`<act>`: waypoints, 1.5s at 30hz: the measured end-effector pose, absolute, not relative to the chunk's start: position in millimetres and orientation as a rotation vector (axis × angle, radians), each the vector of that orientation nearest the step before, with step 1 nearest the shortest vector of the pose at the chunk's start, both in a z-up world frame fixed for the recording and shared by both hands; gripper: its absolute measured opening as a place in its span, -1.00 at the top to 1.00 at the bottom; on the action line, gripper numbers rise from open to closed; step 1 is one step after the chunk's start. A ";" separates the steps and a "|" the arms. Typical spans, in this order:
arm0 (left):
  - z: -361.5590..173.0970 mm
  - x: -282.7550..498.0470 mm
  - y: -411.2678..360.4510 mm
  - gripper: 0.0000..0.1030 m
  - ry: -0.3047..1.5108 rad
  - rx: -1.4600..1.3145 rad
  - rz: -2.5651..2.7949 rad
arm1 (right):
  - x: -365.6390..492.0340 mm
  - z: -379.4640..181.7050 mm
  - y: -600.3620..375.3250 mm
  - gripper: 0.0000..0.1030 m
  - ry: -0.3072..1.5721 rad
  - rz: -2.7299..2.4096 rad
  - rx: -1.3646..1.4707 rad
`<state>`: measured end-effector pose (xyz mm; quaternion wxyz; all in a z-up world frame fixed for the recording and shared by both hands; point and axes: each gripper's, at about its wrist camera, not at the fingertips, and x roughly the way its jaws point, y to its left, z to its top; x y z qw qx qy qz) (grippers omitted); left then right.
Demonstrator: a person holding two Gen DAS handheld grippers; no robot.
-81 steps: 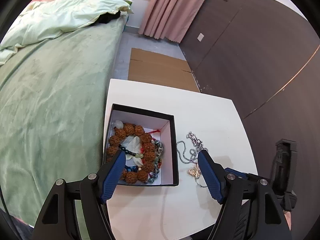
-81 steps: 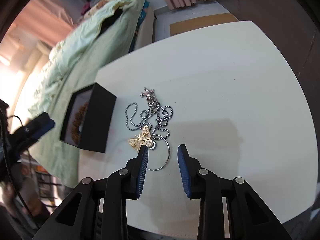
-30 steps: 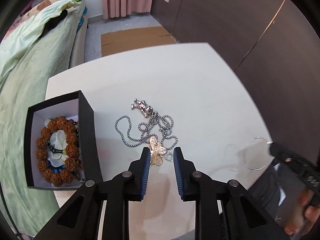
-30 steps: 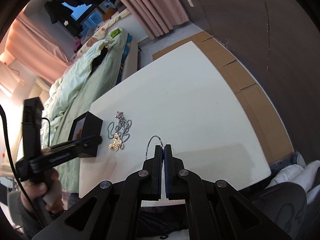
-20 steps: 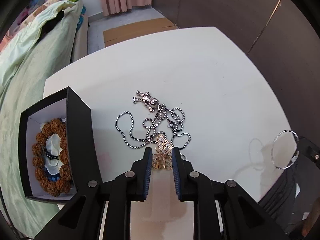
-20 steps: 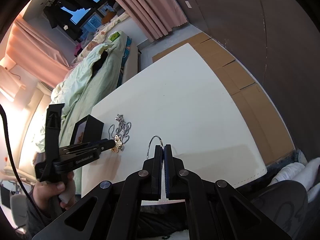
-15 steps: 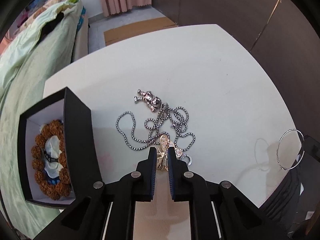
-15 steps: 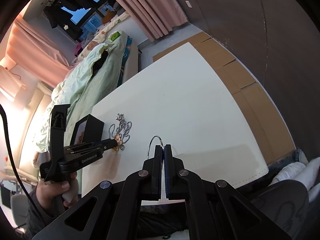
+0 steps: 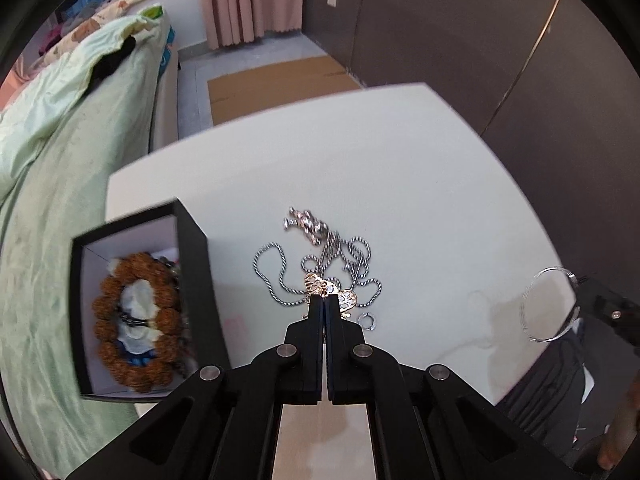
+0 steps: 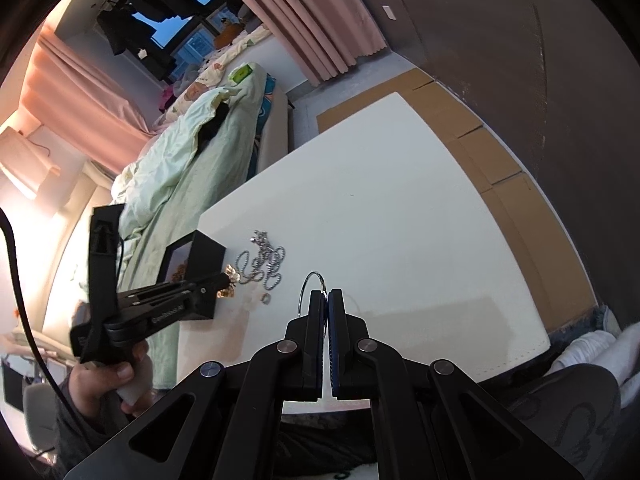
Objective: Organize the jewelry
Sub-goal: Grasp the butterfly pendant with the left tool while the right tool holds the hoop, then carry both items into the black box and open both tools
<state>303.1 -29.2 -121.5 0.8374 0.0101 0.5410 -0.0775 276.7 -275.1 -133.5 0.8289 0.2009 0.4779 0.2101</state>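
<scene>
My left gripper (image 9: 324,297) is shut on a gold butterfly pendant (image 9: 320,283) and holds it just above the white table (image 9: 400,184). A silver bead chain (image 9: 316,276) with a small figure charm (image 9: 306,221) lies under it, and a small silver ring (image 9: 368,321) lies beside it. An open black box (image 9: 192,276) at the left holds a brown bead bracelet (image 9: 136,320). My right gripper (image 10: 327,293) is shut on a thin silver bangle (image 10: 306,294), held above the table's near edge; the bangle also shows in the left wrist view (image 9: 550,304).
A bed with a green quilt (image 9: 60,184) runs along the table's left side. Flat cardboard (image 9: 276,86) lies on the floor beyond the table. A dark wall (image 9: 500,60) stands at the right. The left gripper (image 10: 224,278) shows in the right wrist view.
My left gripper has closed on the gold pendant and lifted it slightly off the chain. My right gripper has stayed shut on the bangle, nearly still.
</scene>
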 end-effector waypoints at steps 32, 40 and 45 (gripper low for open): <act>-54.4 272.4 103.2 1.00 0.948 -0.226 -0.049 | 289.3 -72.7 -136.1 0.94 0.964 0.642 0.286; -61.3 281.0 116.1 0.98 0.954 -0.300 -0.097 | 299.0 -71.0 -104.4 0.94 0.975 0.675 0.265; -71.2 278.8 136.9 0.97 0.978 -0.369 -0.091 | 305.0 -72.4 -86.7 0.94 0.987 0.701 0.258</act>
